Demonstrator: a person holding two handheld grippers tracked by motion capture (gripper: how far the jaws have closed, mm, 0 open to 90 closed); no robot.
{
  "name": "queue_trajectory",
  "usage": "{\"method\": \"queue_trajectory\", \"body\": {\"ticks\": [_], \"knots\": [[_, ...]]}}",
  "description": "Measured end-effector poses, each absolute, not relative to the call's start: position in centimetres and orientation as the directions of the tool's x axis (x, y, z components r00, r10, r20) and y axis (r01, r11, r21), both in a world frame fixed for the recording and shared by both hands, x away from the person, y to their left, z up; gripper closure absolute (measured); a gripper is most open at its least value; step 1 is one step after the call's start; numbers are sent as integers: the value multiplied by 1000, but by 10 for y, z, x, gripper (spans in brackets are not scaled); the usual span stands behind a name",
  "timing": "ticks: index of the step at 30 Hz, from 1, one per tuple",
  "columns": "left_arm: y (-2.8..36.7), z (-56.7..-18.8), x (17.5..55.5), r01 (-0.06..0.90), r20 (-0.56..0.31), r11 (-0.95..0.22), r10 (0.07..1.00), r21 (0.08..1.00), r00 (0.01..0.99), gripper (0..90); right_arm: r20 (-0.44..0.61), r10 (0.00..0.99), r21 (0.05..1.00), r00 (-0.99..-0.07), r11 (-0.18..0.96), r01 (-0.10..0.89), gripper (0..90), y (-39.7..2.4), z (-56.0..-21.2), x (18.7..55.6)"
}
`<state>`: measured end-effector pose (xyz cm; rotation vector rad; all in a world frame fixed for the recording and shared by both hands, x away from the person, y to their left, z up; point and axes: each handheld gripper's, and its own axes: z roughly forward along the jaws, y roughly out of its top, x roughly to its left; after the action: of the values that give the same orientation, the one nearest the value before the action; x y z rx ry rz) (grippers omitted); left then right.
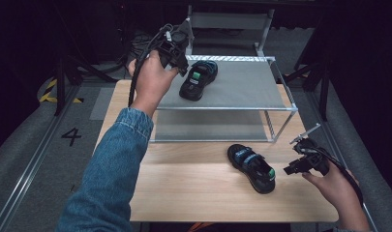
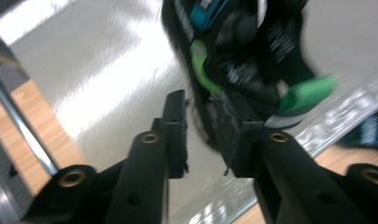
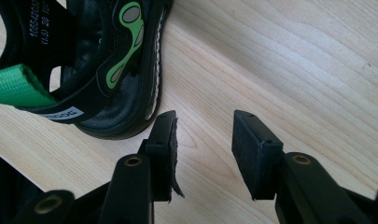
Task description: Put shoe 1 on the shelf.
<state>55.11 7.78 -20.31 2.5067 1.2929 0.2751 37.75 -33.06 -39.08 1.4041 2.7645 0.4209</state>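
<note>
Black sandal with green strap (image 1: 198, 79) rests on the grey metal shelf (image 1: 242, 84), left gripper (image 2: 203, 133) jaws narrowly apart at its heel, while the right gripper (image 3: 203, 140), wide and empty, may nudge the near sandal (image 1: 251, 166) away.

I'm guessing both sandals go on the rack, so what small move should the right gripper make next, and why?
Probably ease the right gripper toward the sandal on the table so its heel sits between the jaws. They stand open on bare wood beside the heel, gripping nothing, while the other sandal already rests on the rack's top shelf by the left gripper.
</note>
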Motion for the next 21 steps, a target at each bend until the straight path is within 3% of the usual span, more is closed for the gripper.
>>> {"method": "queue_trajectory", "body": {"ticks": [3, 7, 13, 21], "knots": [[76, -218, 554, 772, 29, -569, 810, 283, 586, 803, 110, 797, 241, -594, 558, 794, 606, -331, -391, 377], [75, -230, 559, 784, 4, -563, 813, 261, 582, 838, 116, 800, 242, -588, 552, 798, 606, -333, -391, 378], [79, -241, 565, 791, -26, -555, 814, 258, 580, 895, 114, 797, 243, -593, 557, 794, 608, -333, -392, 378], [83, -243, 565, 791, -73, -545, 809, 279, 583, 899, 116, 797, 236, -593, 558, 796, 608, -332, -393, 378]]}}
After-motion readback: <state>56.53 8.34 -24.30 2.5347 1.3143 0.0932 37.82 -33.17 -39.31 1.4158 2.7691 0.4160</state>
